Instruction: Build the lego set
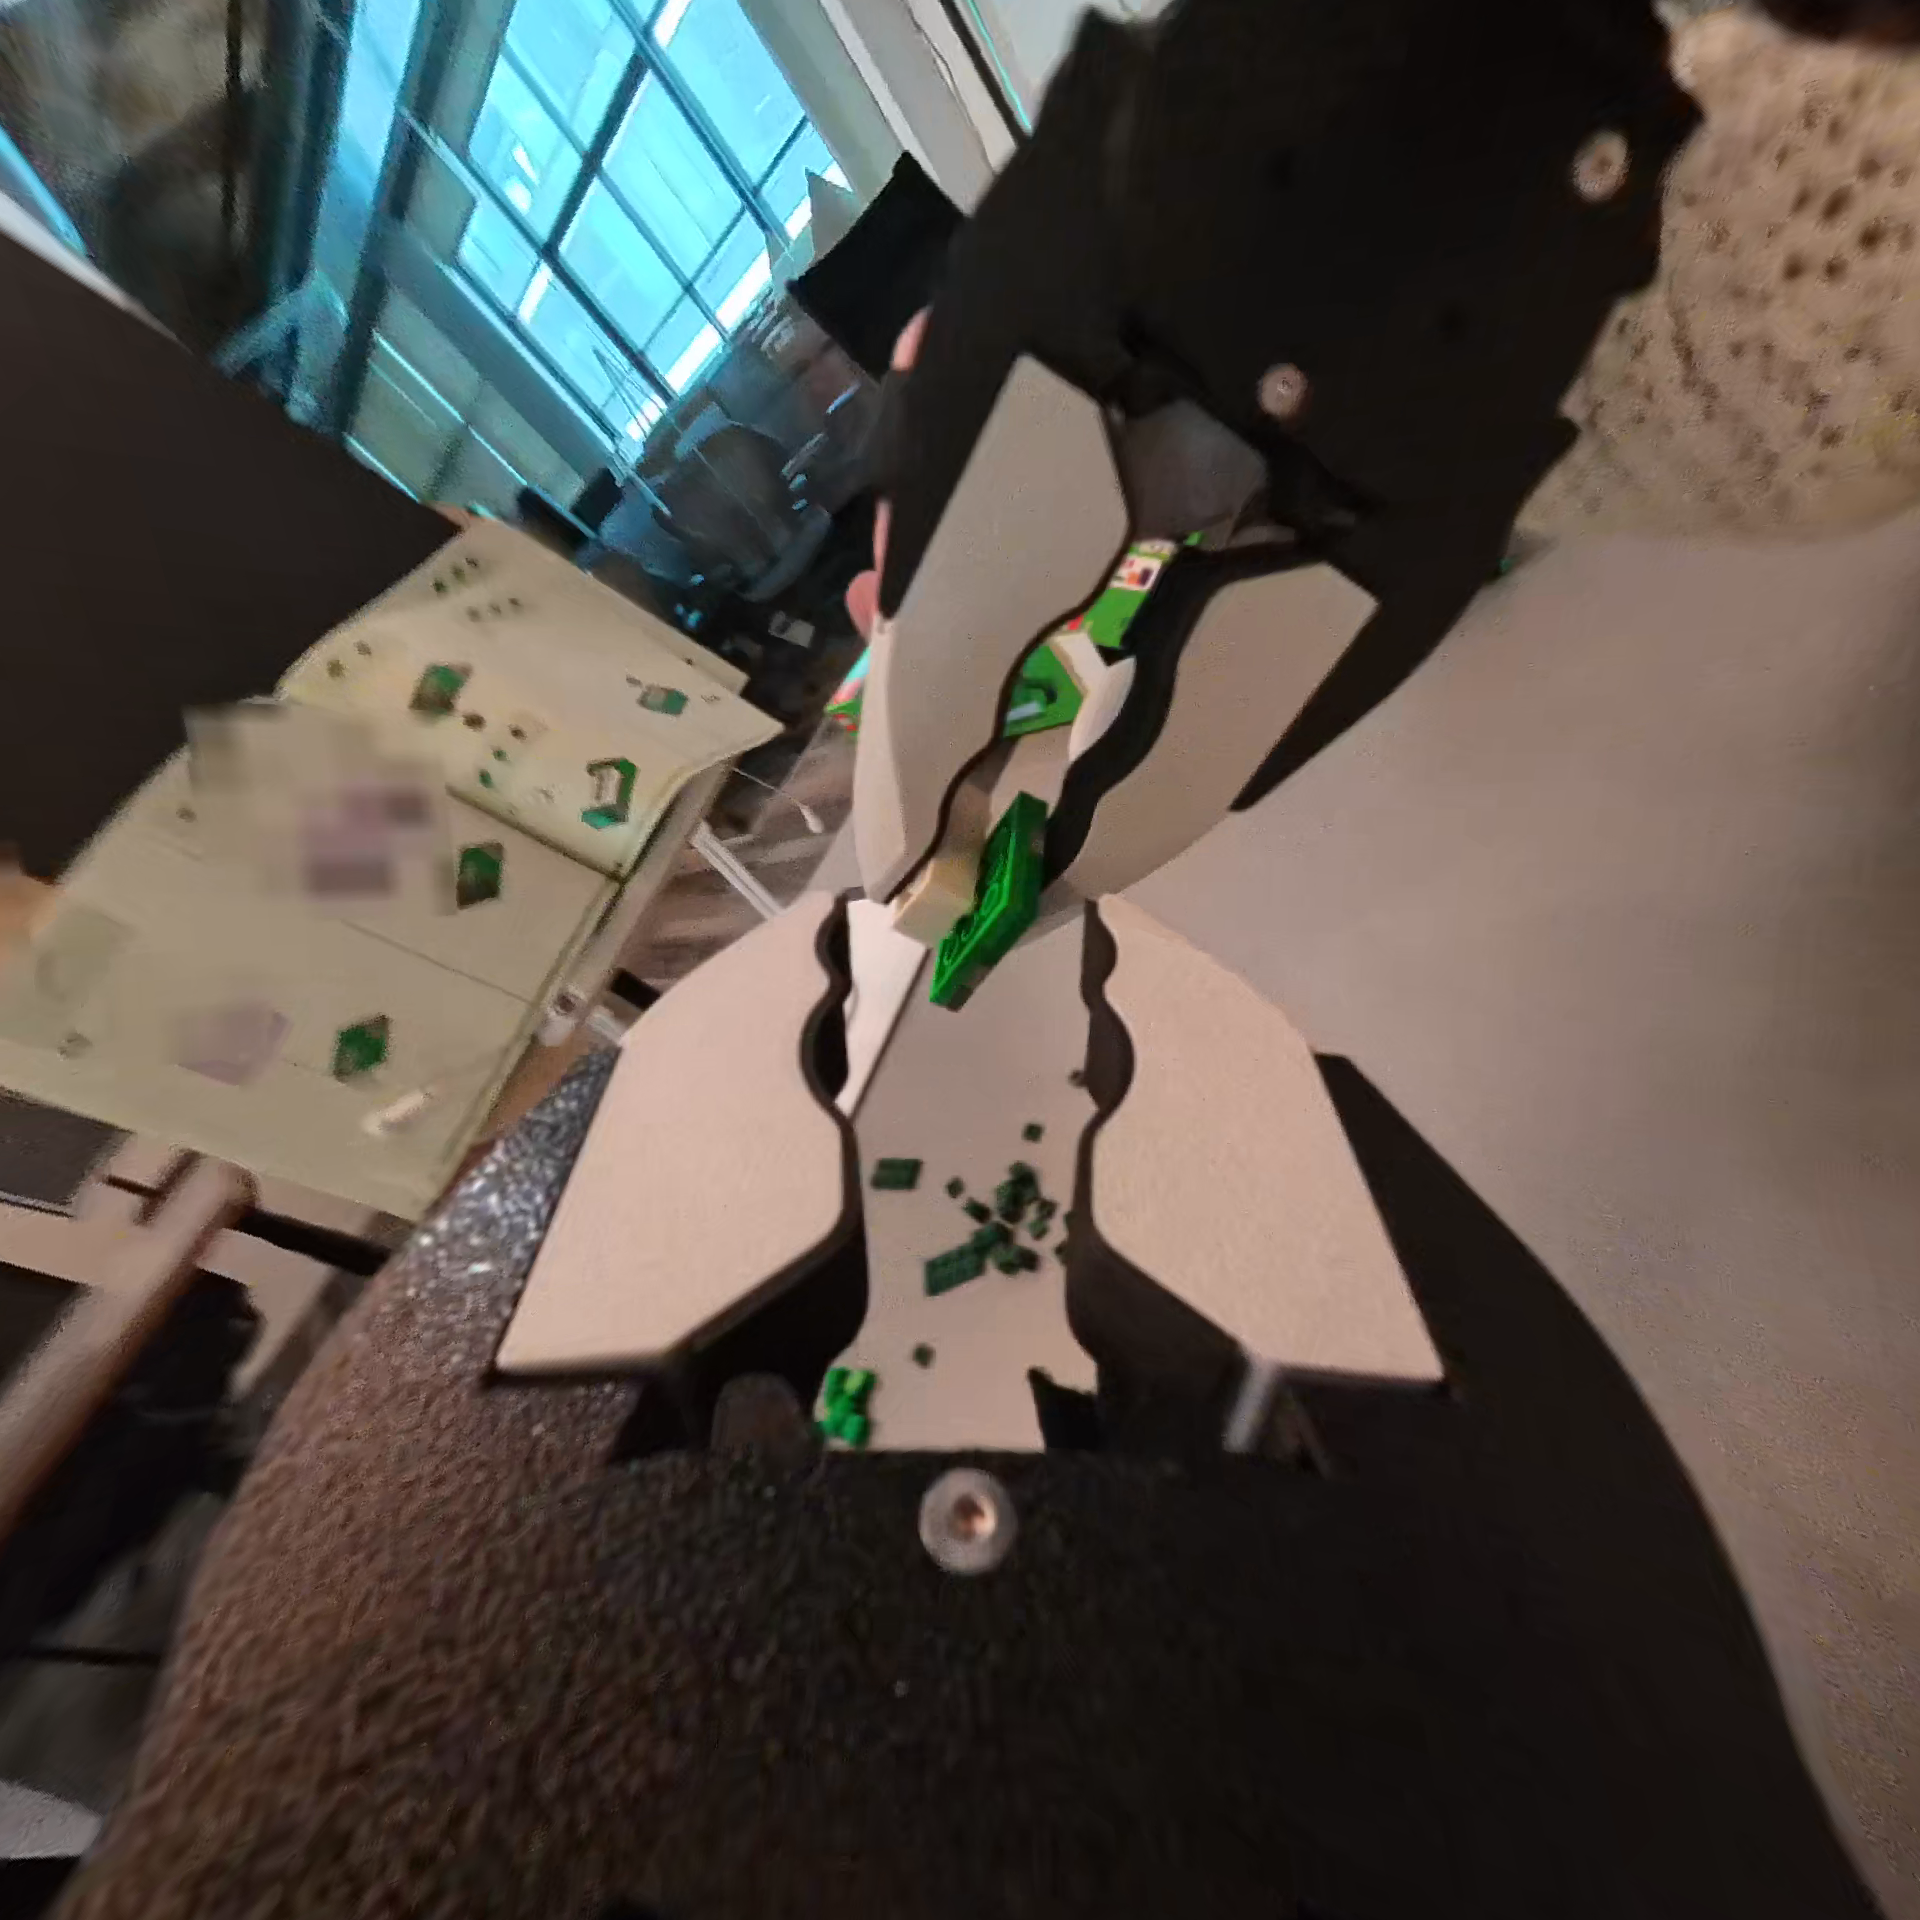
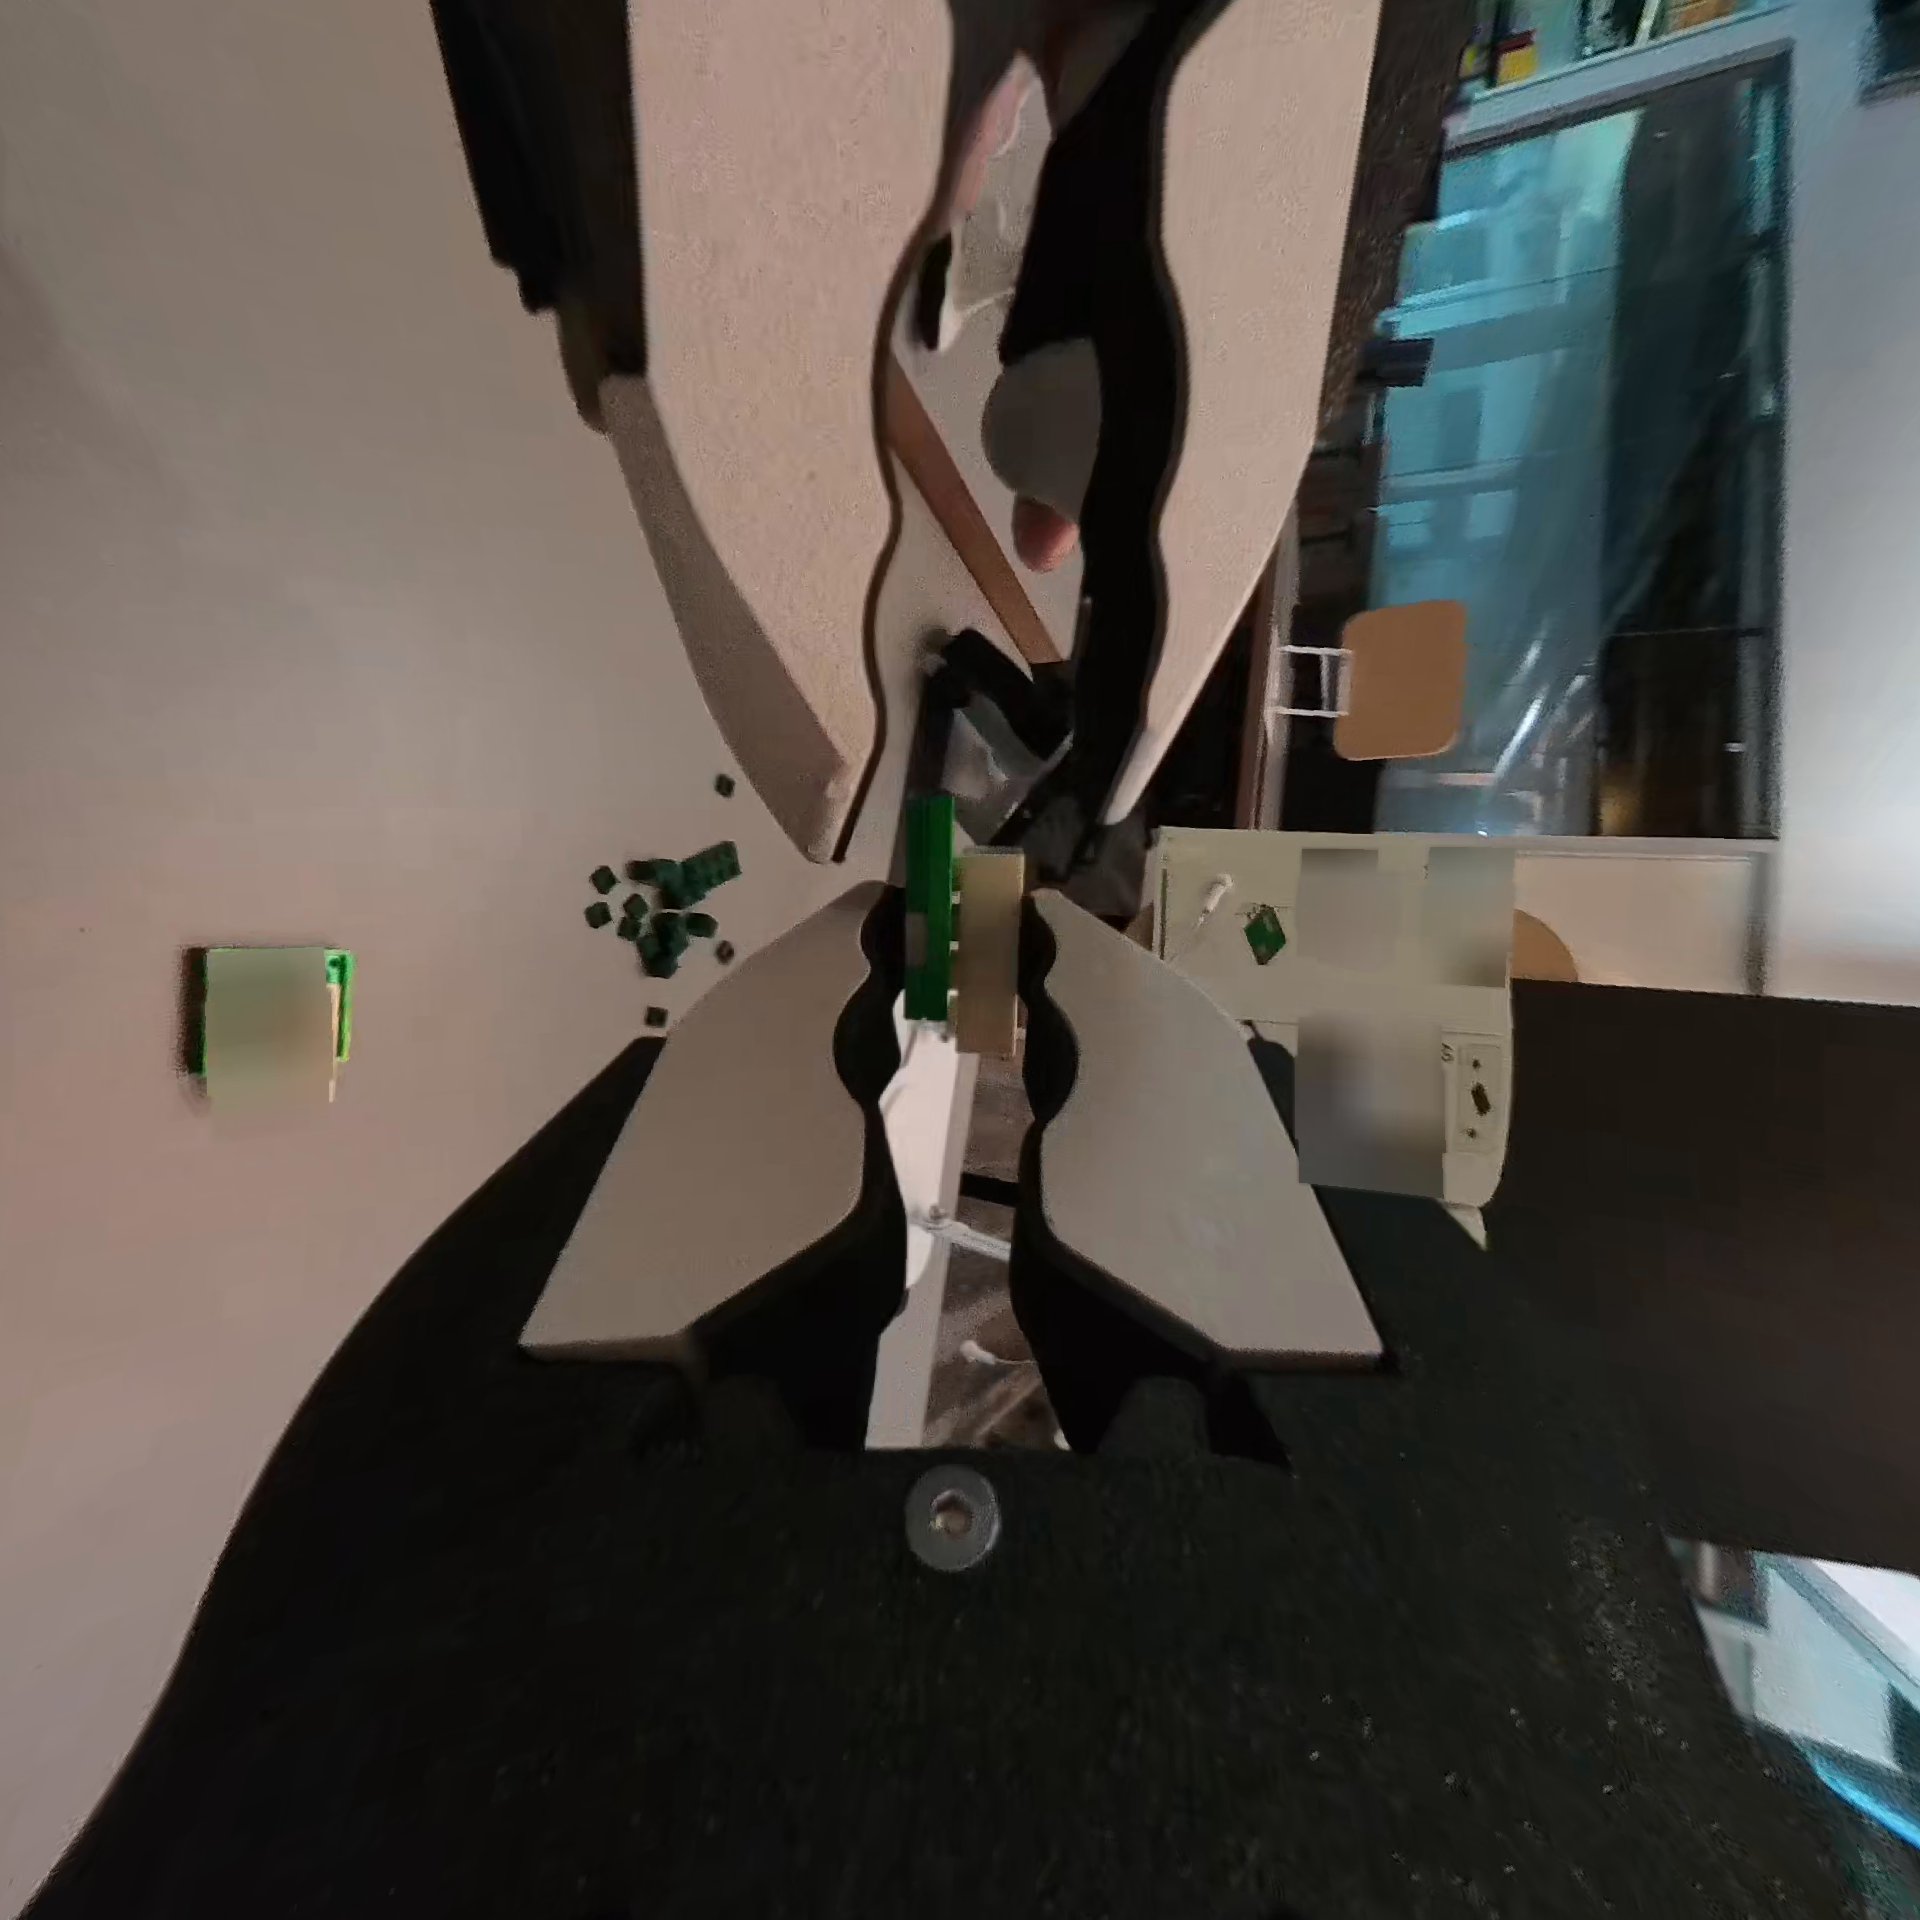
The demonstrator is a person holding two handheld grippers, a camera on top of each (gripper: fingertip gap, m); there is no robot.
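My right gripper is shut on a bright green flat plate with a tan brick stuck to its face, held in the air above the table edge. In the left wrist view it comes in from above with the green plate and the tan brick. My left gripper is open and empty, its fingertips on either side of the plate's lower end without gripping it. It also shows from above in the right wrist view. A pile of small dark green bricks lies on the white table.
An open instruction booklet lies to the left beyond the table edge and also shows in the right wrist view. A few bright green bricks lie near my left gripper's base. A small green and tan box sits on the table past the brick pile. Both grippers' tips are close together, under 4 cm apart.
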